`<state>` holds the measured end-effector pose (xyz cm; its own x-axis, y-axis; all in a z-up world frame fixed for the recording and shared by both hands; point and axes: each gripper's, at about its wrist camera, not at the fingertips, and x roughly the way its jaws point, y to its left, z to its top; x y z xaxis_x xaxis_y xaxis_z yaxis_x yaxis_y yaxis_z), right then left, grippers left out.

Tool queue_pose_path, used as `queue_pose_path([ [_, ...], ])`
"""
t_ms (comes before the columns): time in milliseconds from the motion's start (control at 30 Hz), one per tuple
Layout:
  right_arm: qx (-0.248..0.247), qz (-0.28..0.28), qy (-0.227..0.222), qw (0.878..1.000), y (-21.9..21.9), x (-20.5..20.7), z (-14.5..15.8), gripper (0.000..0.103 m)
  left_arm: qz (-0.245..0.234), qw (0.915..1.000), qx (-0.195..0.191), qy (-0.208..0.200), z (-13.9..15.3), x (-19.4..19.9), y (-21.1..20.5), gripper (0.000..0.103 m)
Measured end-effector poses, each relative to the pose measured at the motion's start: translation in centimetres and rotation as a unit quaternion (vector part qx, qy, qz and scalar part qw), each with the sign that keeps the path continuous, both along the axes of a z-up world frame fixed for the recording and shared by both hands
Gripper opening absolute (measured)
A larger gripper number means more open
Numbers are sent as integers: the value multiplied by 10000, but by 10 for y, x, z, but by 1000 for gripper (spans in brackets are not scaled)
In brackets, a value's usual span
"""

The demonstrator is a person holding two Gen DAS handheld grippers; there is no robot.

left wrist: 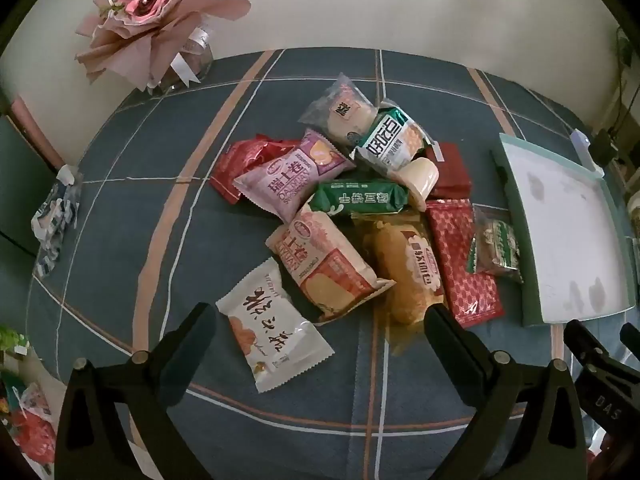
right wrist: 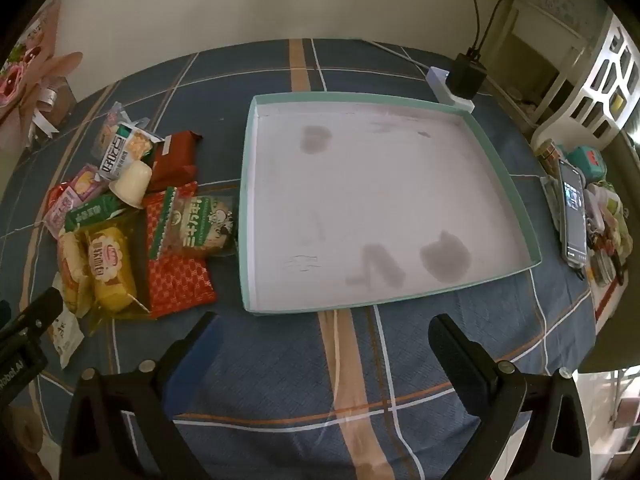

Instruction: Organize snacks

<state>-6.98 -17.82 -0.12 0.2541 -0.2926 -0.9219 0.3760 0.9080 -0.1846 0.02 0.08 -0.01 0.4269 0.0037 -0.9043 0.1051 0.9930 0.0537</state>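
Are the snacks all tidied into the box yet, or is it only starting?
Only starting. Done: nothing, the green tray holds no snacks. In hand: nothing, the left gripper and right gripper are both open. Left: the whole snack pile lies on the tablecloth beside the tray, with the white packet nearest the left gripper.

Under the snack pile (left wrist: pixel 352 208) ahead of the left gripper (left wrist: pixel 320 320), lower packets are partly hidden; the small print is unreadable.

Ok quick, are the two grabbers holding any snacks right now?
Left gripper: jaws open, holding nothing.
Right gripper: jaws open, holding nothing.
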Motion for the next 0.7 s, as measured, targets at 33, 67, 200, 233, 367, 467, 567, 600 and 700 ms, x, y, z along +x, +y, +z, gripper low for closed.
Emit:
queue_pose_path([
  [33, -4, -1, -1, 10000, 0, 0, 0, 103, 17, 10000, 0, 8, 0, 0, 1, 103],
  [67, 2, 1, 0, 10000, 0, -1, 0, 103, -30, 9999, 111, -20, 0, 0, -1, 103],
  [200, 12, 2, -11, 10000, -1, -2, 1, 103, -37, 9999, 105, -17, 0, -1, -2, 103],
  [233, 12, 4, -13, 10000, -1, -2, 1, 103, -44, 9999, 106, -16, 0, -1, -3, 103],
  [367, 13, 2, -16, 10000, -2, -3, 1, 103, -73, 10000, 58, 6, -3, -1, -2, 103],
  [467, 19, -4, -13, 10000, -3, -4, 1, 103, -65, 10000, 56, 18, -4, -2, 0, 103],
  [567, 25, -3, -14, 10000, -3, -5, 2, 103, -74, 9999, 76, 36, -2, -1, -2, 103],
  [600, 24, 0, -12, 10000, -3, -5, 2, 103, -76, 9999, 77, 43, -3, -1, -2, 103],
  [700, 19, 14, -13, 10000, 1, -4, 0, 103, -75, 9999, 81, 46, -3, -1, -2, 103],
])
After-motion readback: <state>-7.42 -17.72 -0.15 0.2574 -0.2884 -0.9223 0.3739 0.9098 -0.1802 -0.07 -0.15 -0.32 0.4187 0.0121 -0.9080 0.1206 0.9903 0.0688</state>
